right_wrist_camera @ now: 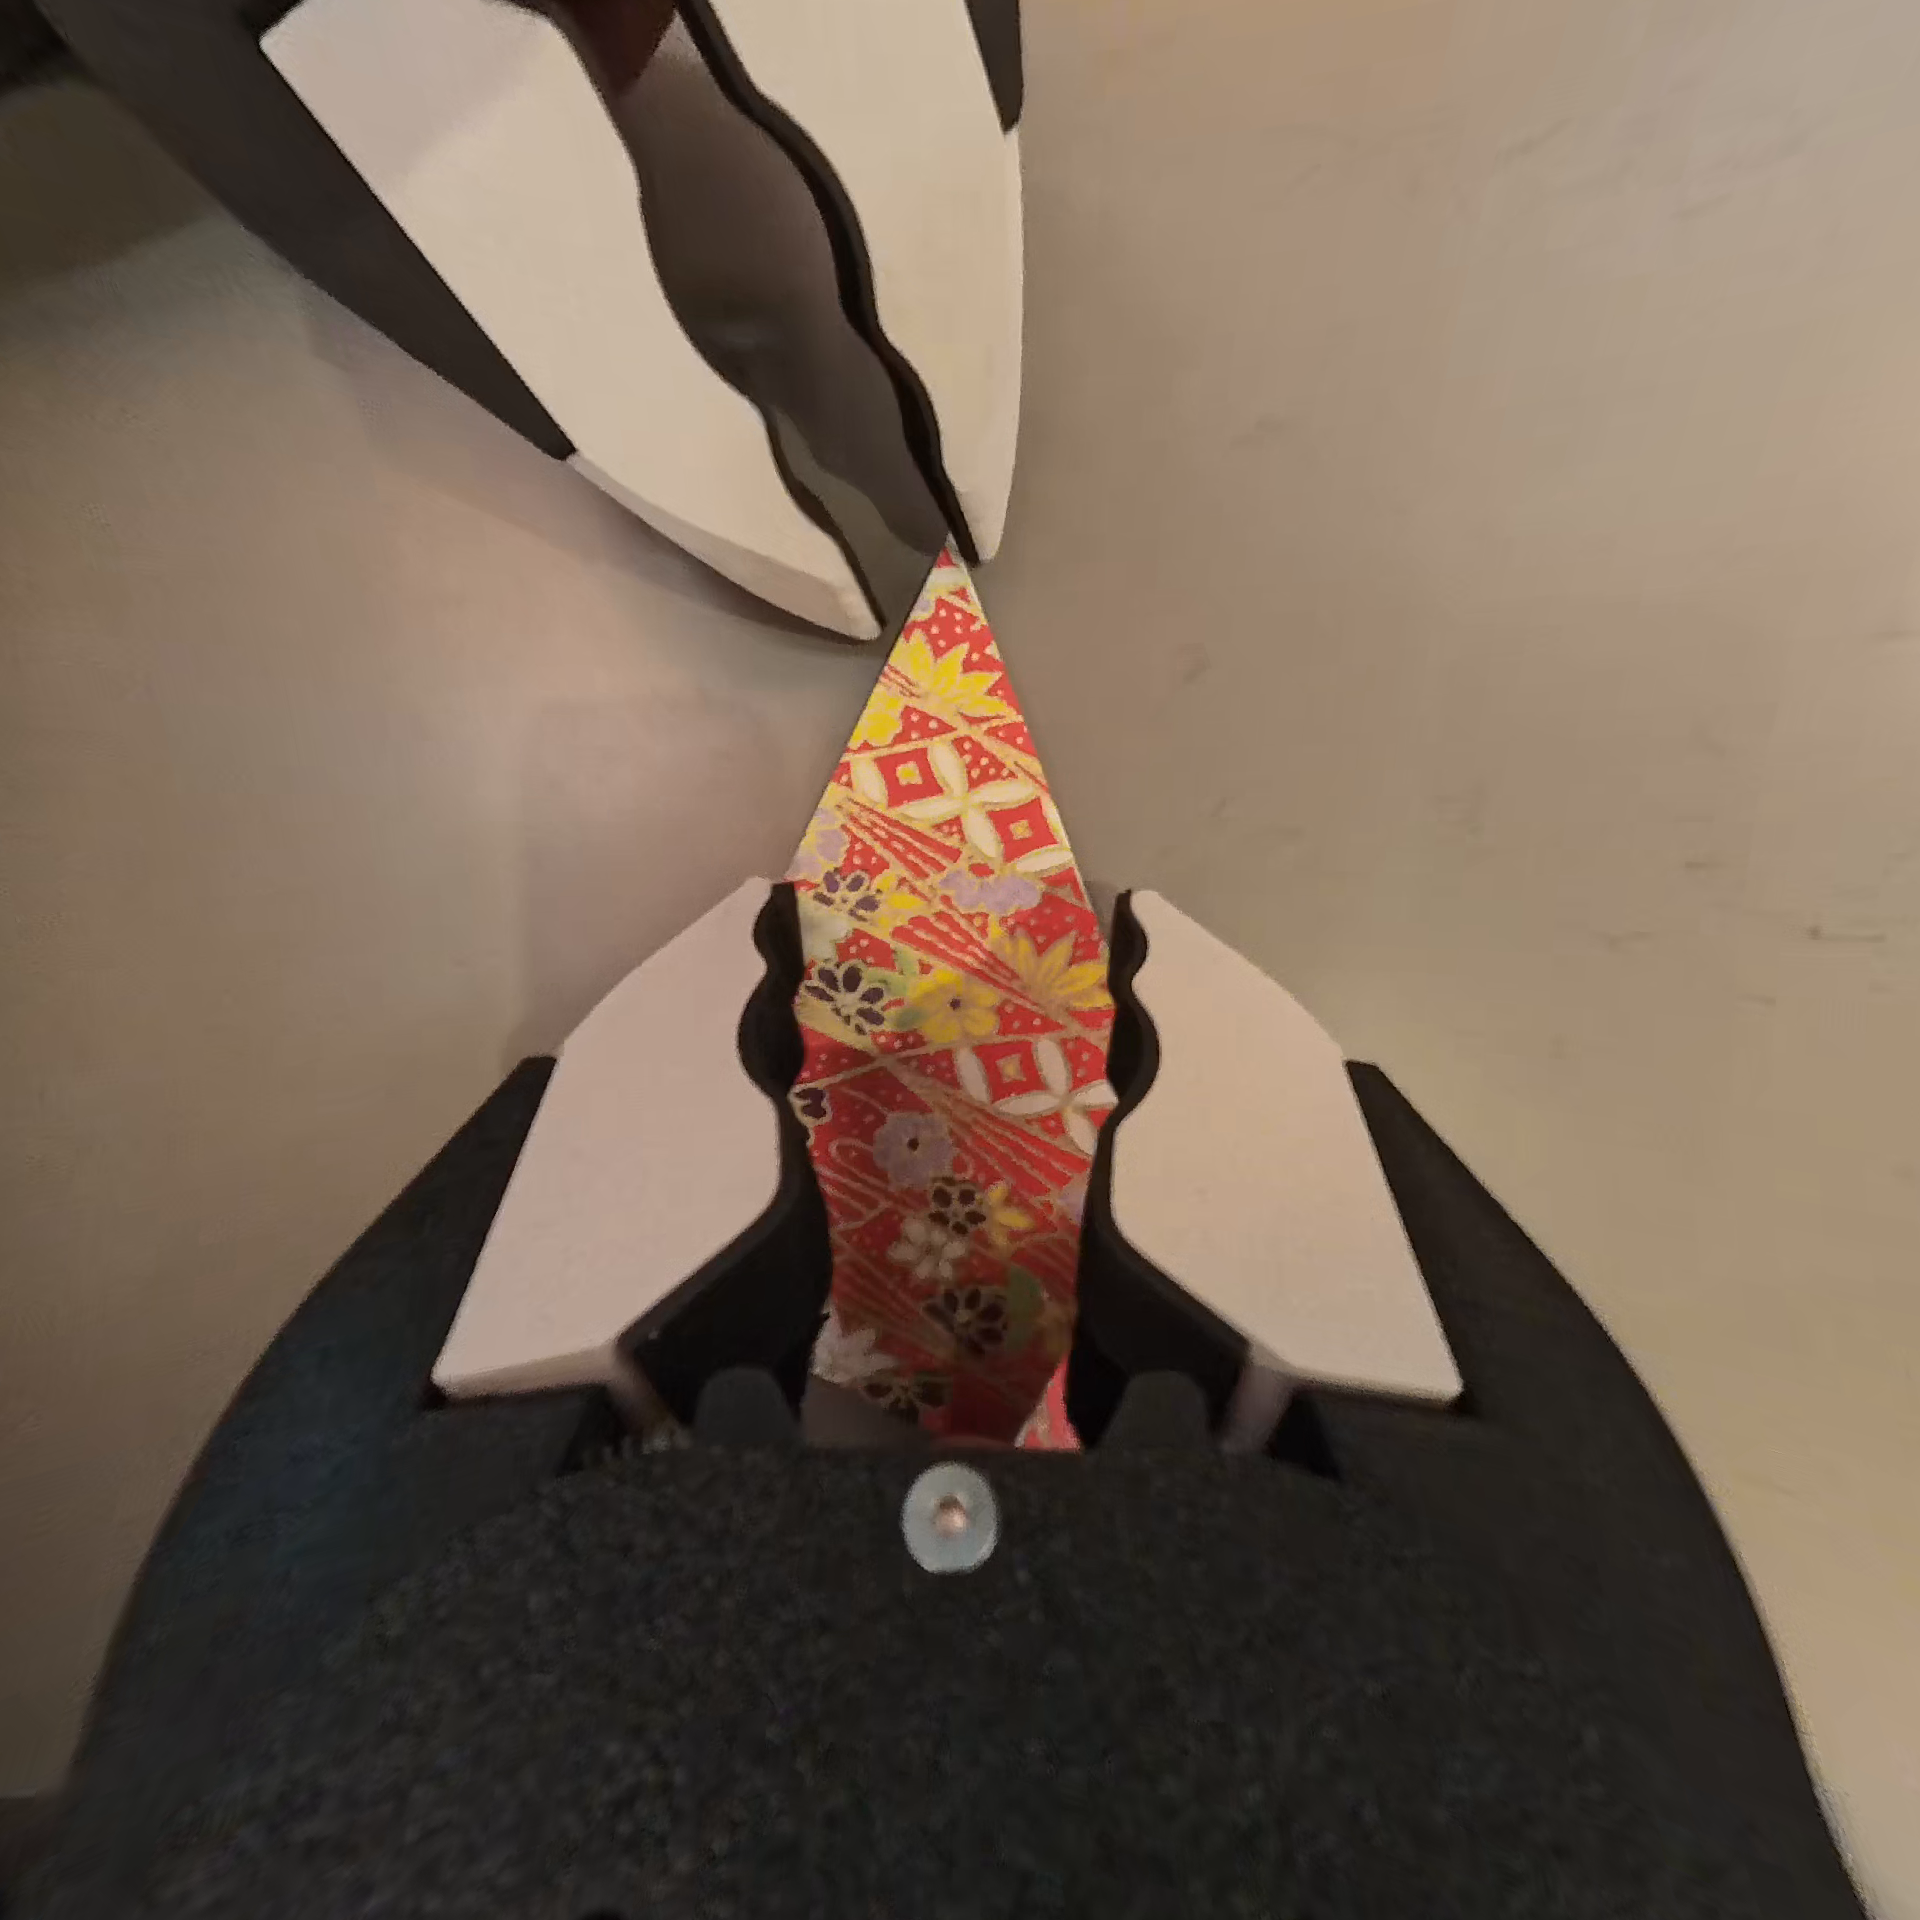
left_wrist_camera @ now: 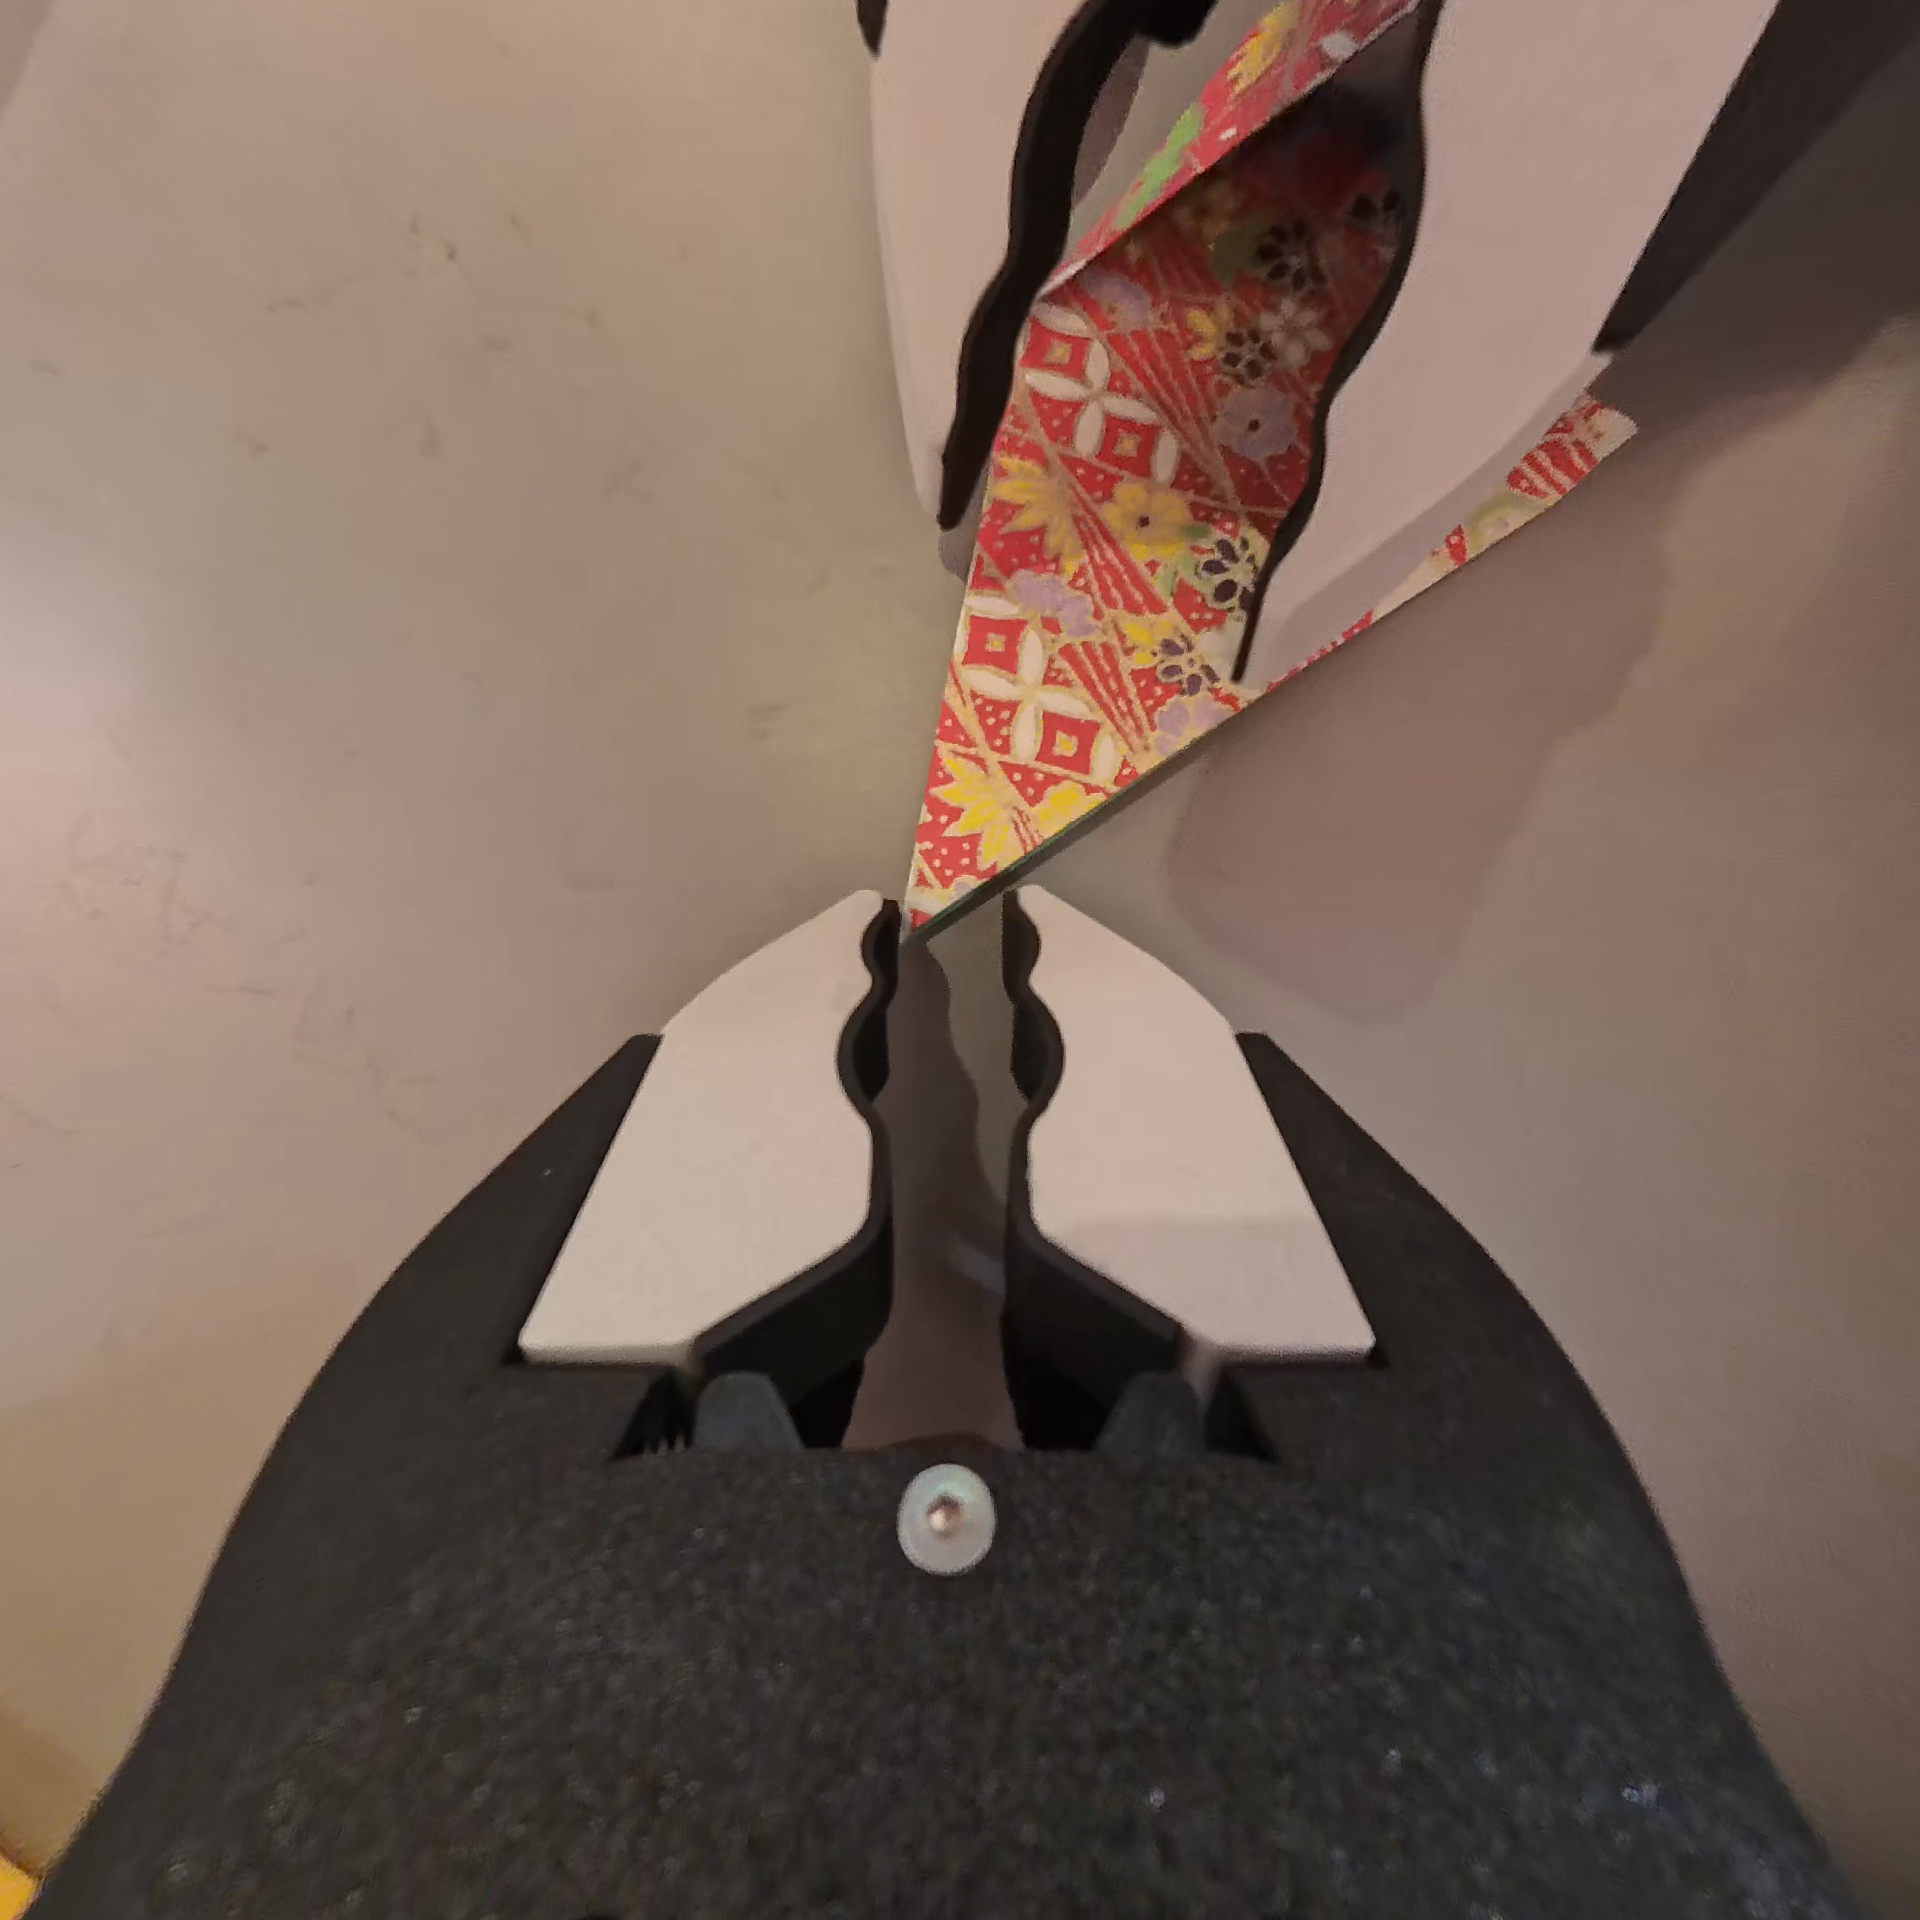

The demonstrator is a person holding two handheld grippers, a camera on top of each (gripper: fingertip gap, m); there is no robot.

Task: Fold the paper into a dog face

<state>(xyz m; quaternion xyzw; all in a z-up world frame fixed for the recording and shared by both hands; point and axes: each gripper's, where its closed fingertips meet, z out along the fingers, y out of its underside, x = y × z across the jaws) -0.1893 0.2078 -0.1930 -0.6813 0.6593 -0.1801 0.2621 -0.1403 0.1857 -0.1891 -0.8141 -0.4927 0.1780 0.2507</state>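
Observation:
The paper is red with a floral and geometric pattern. It is folded to a long point and lies on the beige table. My left gripper is open with a narrow gap, and the paper's pointed corner sits at its fingertips, touching one inner pad. My right gripper is open and straddles the wider part of the paper from the far side, where a flap stands raised. In the right wrist view the paper runs between the fingers of my right gripper up to my left gripper.
The beige table has faint scuff marks. A small yellow patch shows at the bottom left corner of the left wrist view. Spacing between my two grippers at the tips: around 6 centimeters.

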